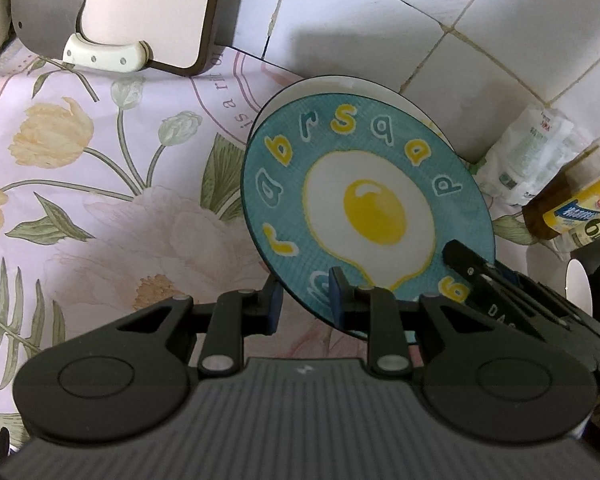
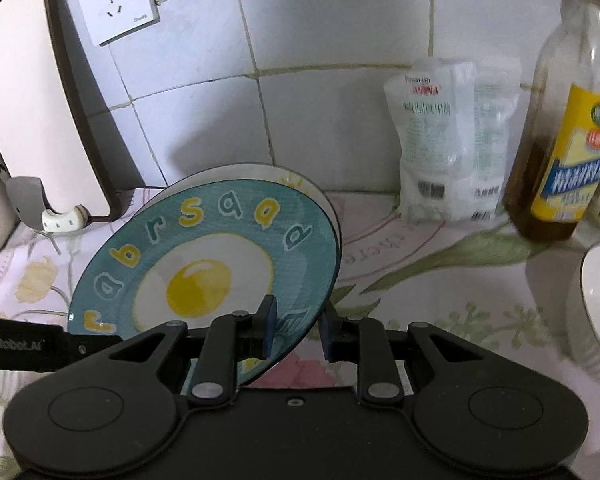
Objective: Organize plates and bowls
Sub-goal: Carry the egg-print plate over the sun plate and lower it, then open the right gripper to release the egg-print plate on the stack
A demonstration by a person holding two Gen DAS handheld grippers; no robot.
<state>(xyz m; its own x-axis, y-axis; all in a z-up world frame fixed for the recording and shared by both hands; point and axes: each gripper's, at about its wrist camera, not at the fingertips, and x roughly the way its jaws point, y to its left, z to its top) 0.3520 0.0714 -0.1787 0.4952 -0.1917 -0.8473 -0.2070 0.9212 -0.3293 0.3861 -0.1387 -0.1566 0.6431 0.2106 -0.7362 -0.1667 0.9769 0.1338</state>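
Both the left gripper (image 1: 305,300) and right gripper (image 2: 296,330) clamp the tilted egg-print plate (image 1: 364,204) above the floral bench (image 1: 100,208).

left tool (image 1: 305,300): clamped on plate (image 1: 364,204) rim, angled down | right tool (image 2: 297,330): straddling same rim (pads' contact unclear)

Teal plate (image 1: 364,184) with yellow-yolked fried egg, floral pale tablecloth (image 1: 100,184)

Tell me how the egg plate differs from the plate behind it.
The egg plate is teal with a fried egg and letters; the plate behind shows white with a faint yellow pattern. The egg plate is in full view; the other shows only its rim. Both are round and tilted together.
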